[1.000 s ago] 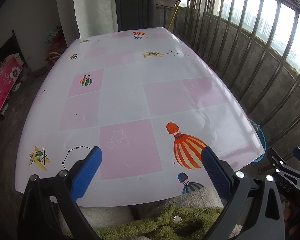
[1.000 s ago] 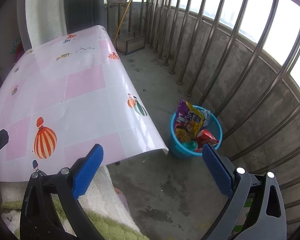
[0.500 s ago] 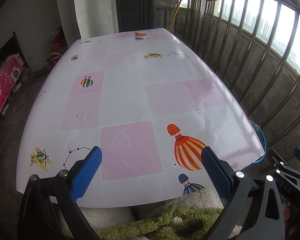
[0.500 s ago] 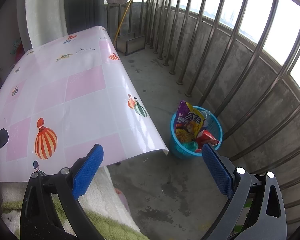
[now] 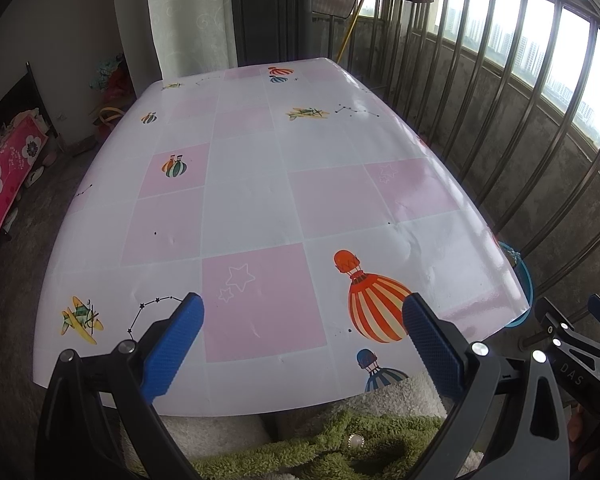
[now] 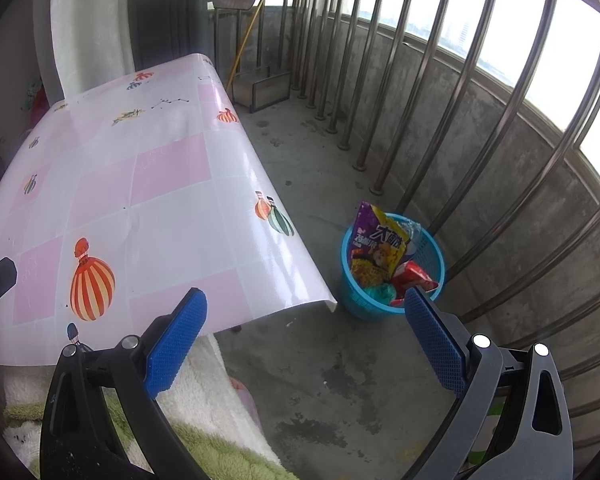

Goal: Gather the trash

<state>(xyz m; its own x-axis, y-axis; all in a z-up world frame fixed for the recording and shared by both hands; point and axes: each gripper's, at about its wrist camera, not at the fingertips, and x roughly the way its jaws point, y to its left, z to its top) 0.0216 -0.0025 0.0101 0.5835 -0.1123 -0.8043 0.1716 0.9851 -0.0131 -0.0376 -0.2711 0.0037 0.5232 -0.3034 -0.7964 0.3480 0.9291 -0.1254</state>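
Note:
A blue plastic basket (image 6: 430, 254) stands on the concrete floor beside the table's right corner. It holds a purple and yellow snack bag (image 6: 378, 246), a red wrapper (image 6: 414, 276) and a teal scrap. My right gripper (image 6: 302, 338) hangs open over the floor in front of the basket, nothing between its blue pads. My left gripper (image 5: 300, 344) is open too, held above the near edge of the table (image 5: 260, 200), whose pink and white balloon-print cloth bears no loose items. The basket's rim (image 5: 526, 276) peeks past the table's right edge.
Metal railing bars (image 6: 480, 92) on a low concrete wall close off the right side. A dark cabinet (image 5: 272, 20) and a curtain (image 5: 188, 16) stand behind the table. White and green fleece (image 5: 320, 440) lies at the near edge. A pink floral quilt (image 5: 4, 168) lies far left.

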